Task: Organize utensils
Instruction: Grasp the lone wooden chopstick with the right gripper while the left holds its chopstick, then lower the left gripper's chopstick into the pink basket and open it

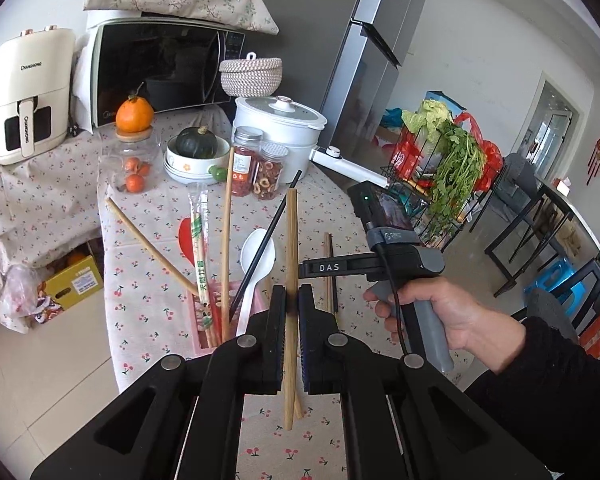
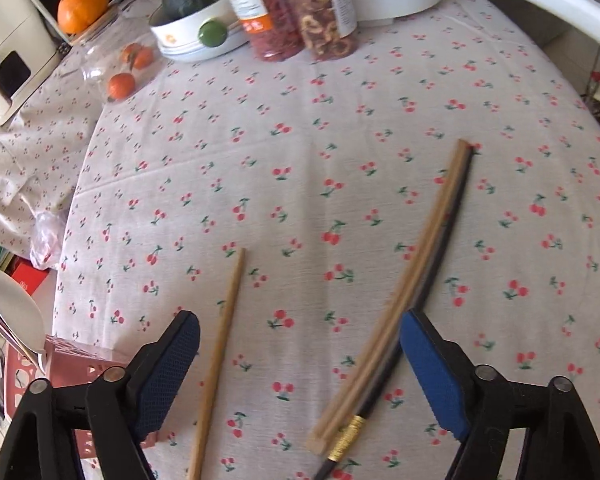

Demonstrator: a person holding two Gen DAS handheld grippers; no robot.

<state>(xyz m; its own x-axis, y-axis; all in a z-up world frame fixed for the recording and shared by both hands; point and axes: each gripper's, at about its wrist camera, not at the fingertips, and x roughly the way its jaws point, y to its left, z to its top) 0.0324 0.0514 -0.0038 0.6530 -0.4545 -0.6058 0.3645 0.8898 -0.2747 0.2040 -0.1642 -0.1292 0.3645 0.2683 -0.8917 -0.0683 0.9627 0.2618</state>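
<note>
My left gripper (image 1: 291, 304) is shut on a wooden chopstick (image 1: 291, 264), held upright just right of the pink holder (image 1: 204, 320). The holder carries several chopsticks, a wrapped pair (image 1: 200, 256), a black chopstick (image 1: 268, 236) and a white spoon (image 1: 256, 256). My right gripper (image 2: 300, 356) is open low over the tablecloth; it also shows in the left wrist view (image 1: 324, 268). Between its fingers lie a single wooden chopstick (image 2: 220, 356) and a bundle of wooden chopsticks with a black one (image 2: 412, 292). The pink holder shows at the right wrist view's lower left (image 2: 76, 364).
At the table's far side stand a squash in a bowl (image 1: 196, 152), two jars (image 1: 256, 168), a glass jar of oranges (image 1: 134, 160) and a white pot (image 1: 280, 128). A microwave (image 1: 160, 68), an air fryer (image 1: 28, 92) and a fridge (image 1: 340, 40) are behind.
</note>
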